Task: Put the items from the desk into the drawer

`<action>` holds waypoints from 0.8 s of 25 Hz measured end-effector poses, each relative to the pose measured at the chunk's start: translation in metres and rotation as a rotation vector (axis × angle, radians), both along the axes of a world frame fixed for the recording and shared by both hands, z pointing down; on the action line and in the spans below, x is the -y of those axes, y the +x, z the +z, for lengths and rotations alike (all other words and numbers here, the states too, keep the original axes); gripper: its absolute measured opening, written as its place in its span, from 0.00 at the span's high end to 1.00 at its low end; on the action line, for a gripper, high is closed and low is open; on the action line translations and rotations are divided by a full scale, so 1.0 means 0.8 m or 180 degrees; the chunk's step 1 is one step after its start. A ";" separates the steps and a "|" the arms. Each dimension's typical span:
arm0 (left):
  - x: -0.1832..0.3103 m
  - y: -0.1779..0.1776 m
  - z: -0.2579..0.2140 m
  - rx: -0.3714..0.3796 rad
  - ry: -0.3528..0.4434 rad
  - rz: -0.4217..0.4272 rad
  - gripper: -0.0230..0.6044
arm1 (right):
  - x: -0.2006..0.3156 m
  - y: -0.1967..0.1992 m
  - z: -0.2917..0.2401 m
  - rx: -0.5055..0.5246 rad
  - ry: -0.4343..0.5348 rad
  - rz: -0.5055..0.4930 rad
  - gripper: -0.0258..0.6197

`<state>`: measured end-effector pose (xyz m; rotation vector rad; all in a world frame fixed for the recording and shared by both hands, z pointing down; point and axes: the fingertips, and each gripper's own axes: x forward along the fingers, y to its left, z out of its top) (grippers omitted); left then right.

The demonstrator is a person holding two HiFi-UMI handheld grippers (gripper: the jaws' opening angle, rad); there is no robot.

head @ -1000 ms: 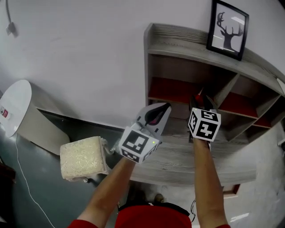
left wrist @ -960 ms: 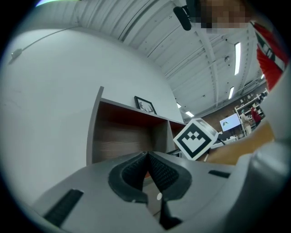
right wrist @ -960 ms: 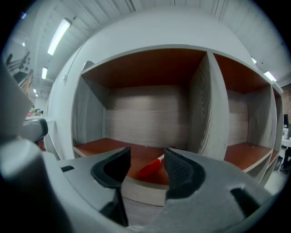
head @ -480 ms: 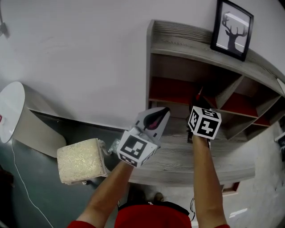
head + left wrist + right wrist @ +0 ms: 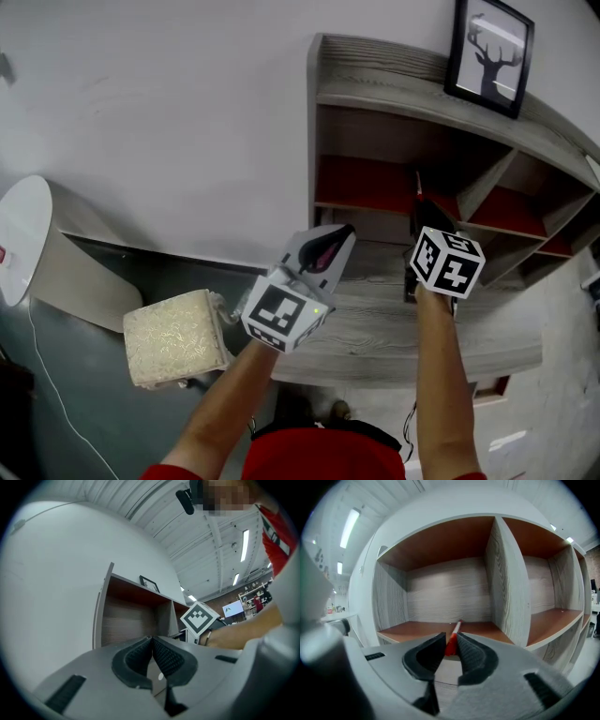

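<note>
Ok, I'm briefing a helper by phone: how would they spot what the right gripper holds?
Start at the grey wooden shelf unit against the white wall. The right gripper in front of it is shut on a thin stick: bright red with a white end, slimmer and brighter than the shelf's dull red boards.

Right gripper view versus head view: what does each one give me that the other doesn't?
Only the right gripper view: the right tongs closed on a thin red-and-white stick, aimed into a shelf compartment. Only the head view: the left tongs, a framed deer picture on top of the shelves, a pale textured block at left. Both: the wooden shelf unit with reddish boards.
</note>
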<state>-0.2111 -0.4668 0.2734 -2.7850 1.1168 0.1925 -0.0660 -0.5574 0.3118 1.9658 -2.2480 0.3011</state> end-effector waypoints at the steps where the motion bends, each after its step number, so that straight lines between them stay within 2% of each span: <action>1: 0.000 0.001 0.001 -0.0006 0.0001 0.0005 0.95 | -0.003 0.001 0.000 0.0022 0.0009 -0.0014 0.86; 5: -0.002 0.008 0.001 -0.0024 -0.0028 0.0056 0.95 | -0.011 0.001 -0.002 0.0052 0.0076 -0.0083 0.87; 11: -0.008 0.020 -0.002 -0.0023 0.0001 0.0128 0.95 | -0.035 -0.004 -0.027 0.0071 0.0353 -0.0217 0.87; 20: -0.030 0.032 -0.015 -0.0169 0.0033 0.0203 0.95 | -0.120 -0.026 -0.055 -0.0105 0.0663 -0.0497 0.87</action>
